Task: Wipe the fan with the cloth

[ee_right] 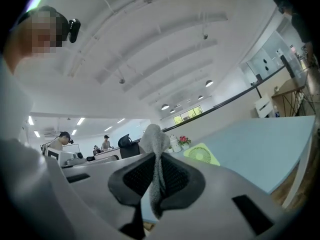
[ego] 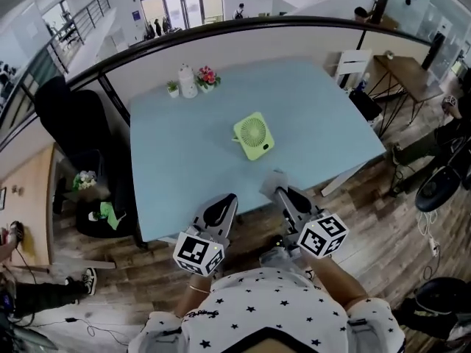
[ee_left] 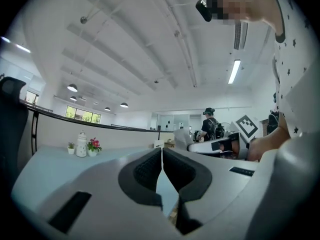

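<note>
The right hand-held gripper is clamped on a grey knitted cloth that stands up out of its black ribbed pads. The left hand-held gripper has its jaws pressed together on nothing.

Both hover at the near edge of the pale blue rectangular tabletop. The left one is at 7 o'clock and the right one at 5 o'clock of the lime-green square desk fan. The fan sits near the table's middle, well apart from the cloth.

Around the table lie a brown wood-plank floor and a curved black handrail, with a black office chair at 9 o'clock. Overhead is a white ceiling with strip lights.

At 11 o'clock of the fan, by the far edge, three small pieces stand close together. They are a small white pot of pink flowers, a white ceramic jar and a tiny pot holding a green plant.
</note>
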The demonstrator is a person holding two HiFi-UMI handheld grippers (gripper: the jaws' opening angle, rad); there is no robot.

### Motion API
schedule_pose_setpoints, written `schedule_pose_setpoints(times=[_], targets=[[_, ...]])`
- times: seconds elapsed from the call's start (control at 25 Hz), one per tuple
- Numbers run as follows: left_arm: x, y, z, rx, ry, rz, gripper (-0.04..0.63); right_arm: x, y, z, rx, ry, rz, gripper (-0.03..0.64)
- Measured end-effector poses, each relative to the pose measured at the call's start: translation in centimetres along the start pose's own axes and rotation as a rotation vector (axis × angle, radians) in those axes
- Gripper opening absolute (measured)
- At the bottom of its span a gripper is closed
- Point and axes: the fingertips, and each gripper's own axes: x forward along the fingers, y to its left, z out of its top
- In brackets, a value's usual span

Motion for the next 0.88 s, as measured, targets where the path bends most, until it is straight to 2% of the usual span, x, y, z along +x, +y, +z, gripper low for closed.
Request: schedule_pose_setpoints(times=[0.4,0.88], targets=[[5.7,0.3,1.2,0.022,0.024,0.133,0.032,2.9,-5.8,2.9,0.025,0.046,0.118,0.031],[10.9,1.0,0.7,0.013,0.043,0.284,0.032,6.1,-11.6,4.4,0.030,0.114,0.226,0.031]])
